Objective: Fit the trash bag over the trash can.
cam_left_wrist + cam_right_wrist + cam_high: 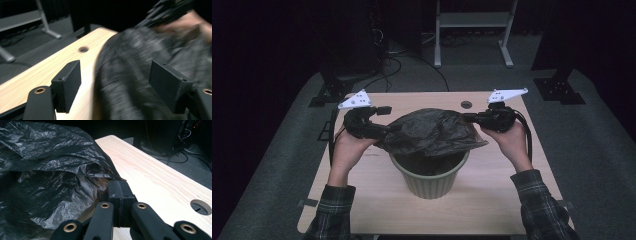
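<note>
Spanning the wooden table (492, 200), the scene centres on a green plastic bin (430, 181), and a black bin liner (432, 131) is stretched just above its rim, its long axis running between the two hands. At the right of the bin, the right gripper (119, 192) has its jaws closed tight on the liner's edge. At the left, the left gripper (115, 82) stands wide open with liner film lying between its pads (71, 82) but not pinched, so this side needs a grip next.
</note>
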